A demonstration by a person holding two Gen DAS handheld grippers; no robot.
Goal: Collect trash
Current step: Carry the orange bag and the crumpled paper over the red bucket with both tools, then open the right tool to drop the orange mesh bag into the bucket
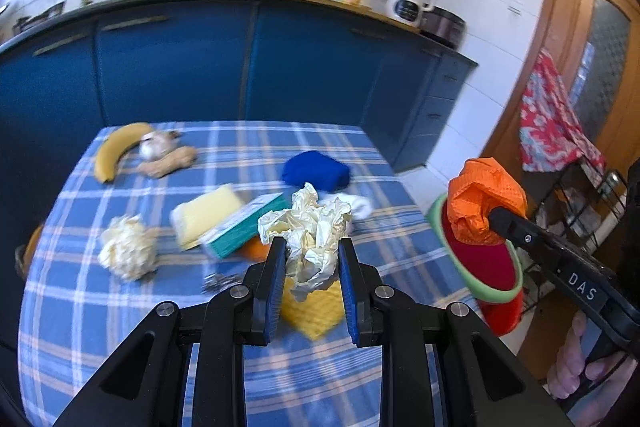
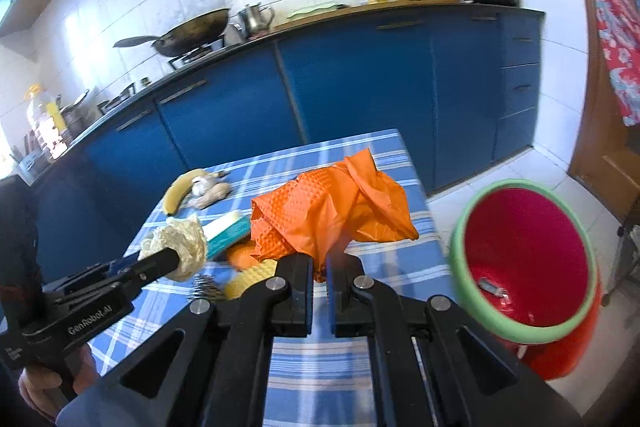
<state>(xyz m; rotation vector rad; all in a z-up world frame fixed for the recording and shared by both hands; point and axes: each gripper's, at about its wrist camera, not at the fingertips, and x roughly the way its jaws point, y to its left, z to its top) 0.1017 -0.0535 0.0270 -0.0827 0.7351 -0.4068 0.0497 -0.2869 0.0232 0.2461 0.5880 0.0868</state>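
hidden: yellow sponge (image 1: 316,311) partly behind left gripper (image 1: 312,247) | unclear: small object in red bin (image 2: 532,259) | blurred: teal box (image 1: 248,227) beside sponge

— Count on the bench (image 1: 120,307), please.
— One banana (image 1: 116,149), one garlic bulb (image 1: 154,146) and one ginger root (image 1: 170,163) beside the banana. One blue cloth (image 1: 316,169).
— Crumpled paper?
— Two wads: one (image 1: 128,247) on the bench, one (image 1: 312,231) above it. One orange bag (image 2: 332,215). One red bin (image 2: 528,259) beside the bench.
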